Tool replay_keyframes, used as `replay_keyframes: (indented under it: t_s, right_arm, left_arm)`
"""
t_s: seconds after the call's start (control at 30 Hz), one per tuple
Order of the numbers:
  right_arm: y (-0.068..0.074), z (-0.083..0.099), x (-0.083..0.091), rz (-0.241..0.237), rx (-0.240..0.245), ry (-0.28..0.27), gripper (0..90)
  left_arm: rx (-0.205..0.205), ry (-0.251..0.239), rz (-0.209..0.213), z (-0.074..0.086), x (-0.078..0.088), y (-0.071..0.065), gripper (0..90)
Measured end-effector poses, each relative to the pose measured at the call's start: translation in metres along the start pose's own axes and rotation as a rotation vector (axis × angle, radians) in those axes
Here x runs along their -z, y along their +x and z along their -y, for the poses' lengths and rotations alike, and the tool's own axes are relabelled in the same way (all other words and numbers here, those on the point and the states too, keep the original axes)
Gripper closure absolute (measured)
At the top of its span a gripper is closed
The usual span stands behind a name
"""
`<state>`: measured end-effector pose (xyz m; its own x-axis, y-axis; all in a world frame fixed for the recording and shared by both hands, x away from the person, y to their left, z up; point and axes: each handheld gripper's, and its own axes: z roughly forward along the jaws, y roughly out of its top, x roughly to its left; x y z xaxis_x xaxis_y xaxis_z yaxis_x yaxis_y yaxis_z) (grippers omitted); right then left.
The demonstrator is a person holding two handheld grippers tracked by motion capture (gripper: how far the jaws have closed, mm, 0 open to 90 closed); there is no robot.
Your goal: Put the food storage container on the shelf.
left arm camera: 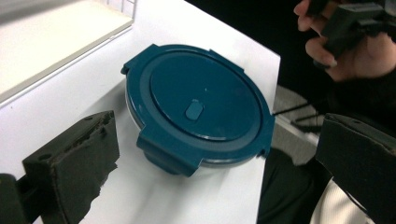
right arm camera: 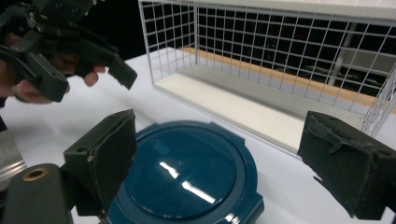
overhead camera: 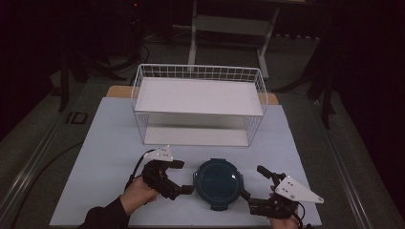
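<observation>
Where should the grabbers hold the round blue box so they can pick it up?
Probably by its rim, from both sides at once. The blue box is round, low and wide, lying flat on the white table, with a smooth lid that offers no handle. The left gripper and right gripper already stand open on either side, so each could take the rim, maybe at a latch tab.

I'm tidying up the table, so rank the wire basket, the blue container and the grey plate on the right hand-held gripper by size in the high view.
1. Wire basket, by far the largest.
2. Blue container.
3. Grey plate, smallest.
</observation>
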<state>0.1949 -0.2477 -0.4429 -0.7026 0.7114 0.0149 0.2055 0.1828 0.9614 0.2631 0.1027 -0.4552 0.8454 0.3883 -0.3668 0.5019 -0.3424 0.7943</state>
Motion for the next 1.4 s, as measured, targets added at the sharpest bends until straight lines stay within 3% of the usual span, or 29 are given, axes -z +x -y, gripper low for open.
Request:
replay_keyframes:
  t_s: [0.03, 0.1, 0.13, 0.2, 0.23, 0.27, 0.33, 0.47, 0.5, 0.6, 0.73, 1.03, 1.1, 1.23, 1.4]
  right_arm:
    - [0.0, 0.0, 0.0, 0.0, 0.0, 0.0, 12.9]
    - [-0.006, -0.003, -0.001, -0.005, -0.024, 0.018, 14.2]
    - [-0.007, -0.004, -0.002, -0.008, -0.043, 0.036, 14.3]
    - [-0.012, -0.005, -0.002, -0.034, -0.087, 0.048, 14.6]
    - [-0.014, -0.005, -0.001, -0.034, -0.086, 0.039, 15.4]
    - [-0.015, -0.005, -0.001, -0.028, -0.08, 0.042, 15.3]
    - [-0.014, -0.005, -0.001, -0.02, -0.072, 0.06, 14.5]
    - [-0.012, -0.004, -0.002, 0.002, -0.056, 0.093, 12.8]
    - [-0.012, -0.004, -0.002, 0.001, -0.056, 0.095, 12.0]
    - [-0.011, -0.003, -0.003, 0.02, -0.061, 0.105, 11.0]
    - [-0.012, -0.001, -0.005, 0.019, -0.061, 0.113, 10.6]
    - [-0.013, -0.001, -0.006, 0.008, -0.072, 0.141, 11.4]
    - [-0.013, 0.0, -0.005, 0.004, -0.079, 0.148, 12.5]
    - [-0.017, 0.001, -0.006, -0.007, -0.102, 0.17, 14.6]
    - [-0.028, 0.007, -0.01, -0.044, -0.201, 0.227, 18.0]
  left_arm:
    - [0.0, 0.0, 0.0, 0.0, 0.0, 0.0, 0.0]
    - [0.065, -0.008, -0.004, 0.0, -0.004, 0.002, 0.0]
    - [0.12, 0.003, -0.003, 0.001, -0.007, 0.007, 0.0]
    - [0.177, 0.004, -0.018, 0.003, -0.011, 0.012, 0.0]
    - [0.177, 0.004, -0.018, 0.003, -0.011, 0.012, 0.4]
    - [0.235, 0.015, -0.041, 0.006, -0.016, 0.019, 0.4]
    - [0.305, 0.035, -0.04, 0.01, -0.022, 0.025, 0.4]
    - [0.453, 0.101, -0.016, 0.015, -0.035, 0.035, 0.4]
    - [0.499, 0.105, -0.003, 0.016, -0.038, 0.039, 0.4]
    - [0.584, 0.099, 0.05, 0.018, -0.041, 0.046, 8.2]
    - [0.624, 0.127, 0.09, 0.019, -0.045, 0.048, 17.6]
    - [0.71, 0.165, 0.122, 0.026, -0.052, 0.057, 43.4]
    - [0.726, 0.166, 0.166, 0.028, -0.053, 0.061, 47.8]
    - [0.729, 0.169, 0.187, 0.028, -0.054, 0.063, 52.9]
    - [0.677, 0.156, 0.169, 0.027, -0.053, 0.057, 53.2]
